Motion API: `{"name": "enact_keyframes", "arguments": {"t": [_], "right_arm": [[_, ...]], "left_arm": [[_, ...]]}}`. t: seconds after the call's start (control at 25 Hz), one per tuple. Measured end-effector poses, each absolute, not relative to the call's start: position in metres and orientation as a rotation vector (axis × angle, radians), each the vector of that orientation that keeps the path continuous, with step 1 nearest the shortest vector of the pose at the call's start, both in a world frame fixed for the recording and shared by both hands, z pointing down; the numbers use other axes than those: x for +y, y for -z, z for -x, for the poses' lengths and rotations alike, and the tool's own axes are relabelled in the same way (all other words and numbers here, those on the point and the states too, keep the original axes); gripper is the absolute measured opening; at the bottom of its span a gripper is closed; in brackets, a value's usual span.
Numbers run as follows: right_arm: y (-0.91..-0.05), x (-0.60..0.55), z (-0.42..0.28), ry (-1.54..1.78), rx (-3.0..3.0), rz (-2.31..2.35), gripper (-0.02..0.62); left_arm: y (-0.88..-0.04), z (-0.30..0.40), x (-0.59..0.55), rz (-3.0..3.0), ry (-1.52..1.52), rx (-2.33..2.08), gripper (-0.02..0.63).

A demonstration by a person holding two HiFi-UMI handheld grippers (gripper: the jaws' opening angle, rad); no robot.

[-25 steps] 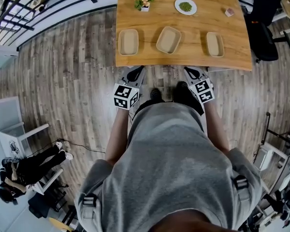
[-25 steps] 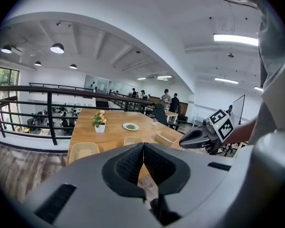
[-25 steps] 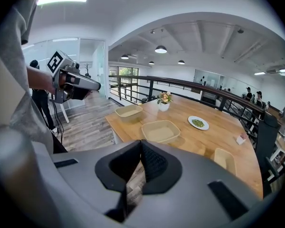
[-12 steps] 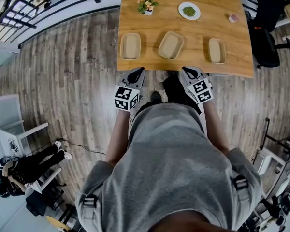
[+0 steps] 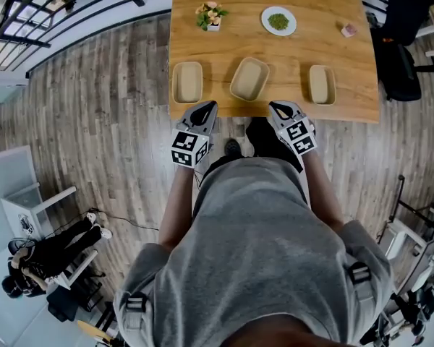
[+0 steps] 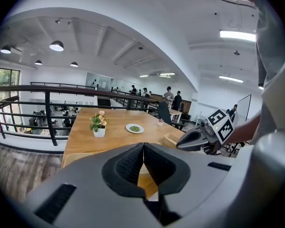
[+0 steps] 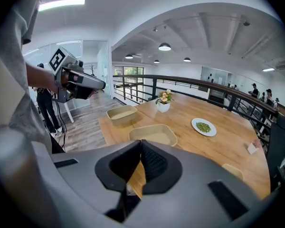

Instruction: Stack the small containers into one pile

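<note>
Small containers, three in number, sit unstacked in a row along the near edge of the wooden table (image 5: 224,53): left container (image 5: 188,82), middle container (image 5: 249,79) and right container (image 5: 322,84), each apart from the others. At that edge hover the left gripper (image 5: 207,108) and the right gripper (image 5: 276,108). Both have their jaws clenched together with nothing between them.

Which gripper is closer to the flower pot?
Left. The left gripper is at the near table edge, nearly in line with the flower pot; the right gripper sits farther right.
</note>
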State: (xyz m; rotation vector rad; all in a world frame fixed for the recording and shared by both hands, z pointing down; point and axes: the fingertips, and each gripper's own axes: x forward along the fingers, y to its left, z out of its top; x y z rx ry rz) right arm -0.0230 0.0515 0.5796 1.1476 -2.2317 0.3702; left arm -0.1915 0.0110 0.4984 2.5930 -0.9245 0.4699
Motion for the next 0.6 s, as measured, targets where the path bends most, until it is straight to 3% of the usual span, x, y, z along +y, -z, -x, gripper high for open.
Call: {"name": "enact_keyframes", "arguments": {"t": [0.6], "right_arm": [[-0.609, -0.006, 0.012, -0.449, -2.288, -0.897, 0.006]], "left_arm": [[-0.538, 0.128, -0.055, -2.505, -0.599, -0.886, 0.018]]}}
